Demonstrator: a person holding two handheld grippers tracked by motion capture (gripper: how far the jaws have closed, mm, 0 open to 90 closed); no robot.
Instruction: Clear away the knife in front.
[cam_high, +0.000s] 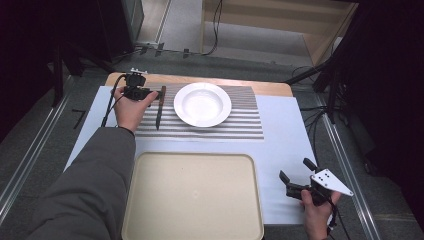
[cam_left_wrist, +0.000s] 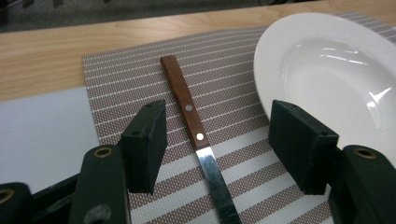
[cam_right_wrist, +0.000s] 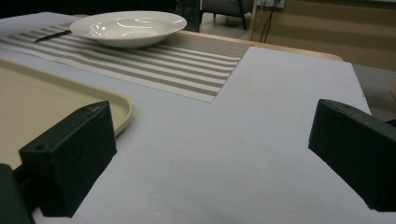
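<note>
Left gripper (cam_left_wrist: 217, 144) hovering low over the knife (cam_left_wrist: 194, 126), jaws spread wide to either side of it, where wooden handle meets blade, nothing clamped. Knife flat on the striped placemat (cam_left_wrist: 121, 74), just beside the white plate (cam_left_wrist: 327, 70). Right gripper (cam_high: 296, 176) held agape near the beige tray (cam_high: 192, 200), well apart.

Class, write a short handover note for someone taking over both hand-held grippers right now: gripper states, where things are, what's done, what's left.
Left hand-held gripper: open, jaws either side of the wooden-handled knife, not yet gripping it.
Right hand-held gripper: open, idle over the white sheet, right of the beige plastic tray.
Knife lies on the striped woven placemat, left of the white round plate. The tray holds nothing.
Done: approach to knife. Left: probably close on it and lift.
</note>
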